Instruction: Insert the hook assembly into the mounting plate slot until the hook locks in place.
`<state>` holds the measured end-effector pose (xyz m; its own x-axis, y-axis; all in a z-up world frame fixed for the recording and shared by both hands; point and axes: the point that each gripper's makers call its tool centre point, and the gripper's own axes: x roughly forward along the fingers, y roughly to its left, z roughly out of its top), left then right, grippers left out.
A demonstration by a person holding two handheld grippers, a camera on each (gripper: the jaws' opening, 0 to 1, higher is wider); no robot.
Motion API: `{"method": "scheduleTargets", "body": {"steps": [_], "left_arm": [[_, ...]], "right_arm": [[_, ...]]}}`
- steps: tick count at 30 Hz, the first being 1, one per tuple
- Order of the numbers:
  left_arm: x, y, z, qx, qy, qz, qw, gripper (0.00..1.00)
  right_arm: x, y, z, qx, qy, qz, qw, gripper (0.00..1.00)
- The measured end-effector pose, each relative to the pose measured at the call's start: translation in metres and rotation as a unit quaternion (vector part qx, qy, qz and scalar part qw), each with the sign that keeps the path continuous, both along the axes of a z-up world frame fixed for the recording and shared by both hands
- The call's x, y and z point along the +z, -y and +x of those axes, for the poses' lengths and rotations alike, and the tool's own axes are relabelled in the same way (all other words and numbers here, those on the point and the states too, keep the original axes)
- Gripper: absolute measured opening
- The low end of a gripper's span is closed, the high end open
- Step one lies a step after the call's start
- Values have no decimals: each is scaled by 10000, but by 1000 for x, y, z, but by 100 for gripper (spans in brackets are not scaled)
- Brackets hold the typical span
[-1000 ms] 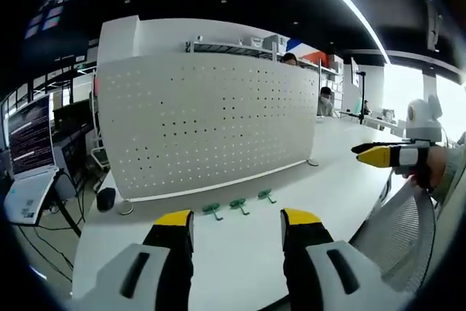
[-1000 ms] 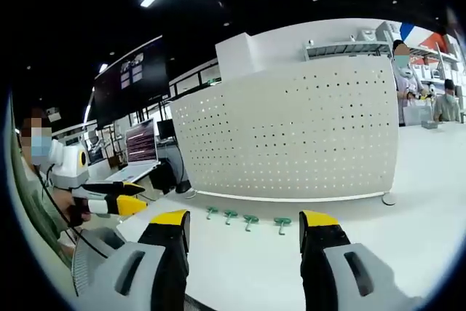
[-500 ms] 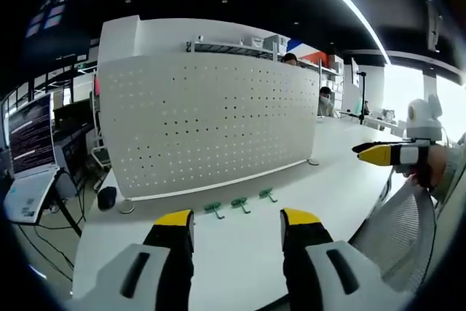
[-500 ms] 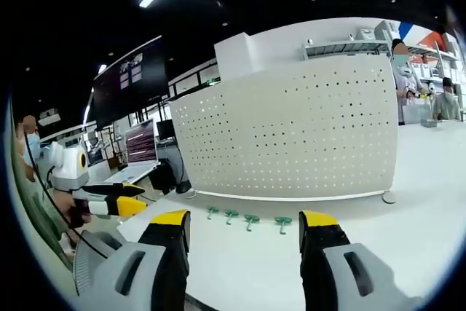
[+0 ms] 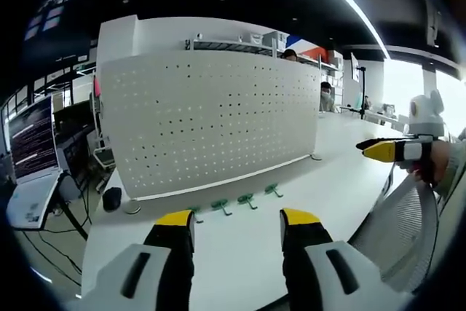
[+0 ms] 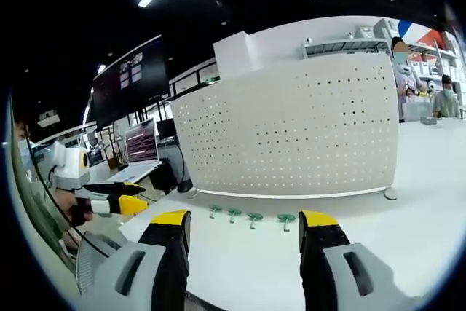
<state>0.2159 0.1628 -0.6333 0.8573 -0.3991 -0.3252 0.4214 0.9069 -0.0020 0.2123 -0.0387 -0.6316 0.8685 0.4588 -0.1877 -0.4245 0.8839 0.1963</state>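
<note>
White table (image 5: 233,253), upright pegboard (image 5: 211,121), green hooks (image 6: 255,217); both tools open, empty.

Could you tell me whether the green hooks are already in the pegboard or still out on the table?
Out: the four hooks lie in a row on the table before the pegboard.

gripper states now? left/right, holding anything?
Left gripper: open, holding nothing; green hooks lie on the table ahead.
Right gripper: open, holding nothing; pegboard stands beyond it.
</note>
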Motion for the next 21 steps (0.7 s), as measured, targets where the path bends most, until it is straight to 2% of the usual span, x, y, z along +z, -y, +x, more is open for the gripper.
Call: {"method": "scheduleTargets", "body": {"steps": [4, 14, 21], "left_arm": [[-10, -18, 11, -50, -18, 70, 10000, 49], [-11, -43, 34, -185, -6, 282, 9994, 49], [-21, -51, 56, -524, -72, 642, 9965, 44]], "right_arm": [[1, -5, 1, -26, 21, -10, 10000, 58], [1, -17, 7, -169, -46, 67, 9998, 58], [2, -22, 9, -273, -58, 90, 9996, 58]]}}
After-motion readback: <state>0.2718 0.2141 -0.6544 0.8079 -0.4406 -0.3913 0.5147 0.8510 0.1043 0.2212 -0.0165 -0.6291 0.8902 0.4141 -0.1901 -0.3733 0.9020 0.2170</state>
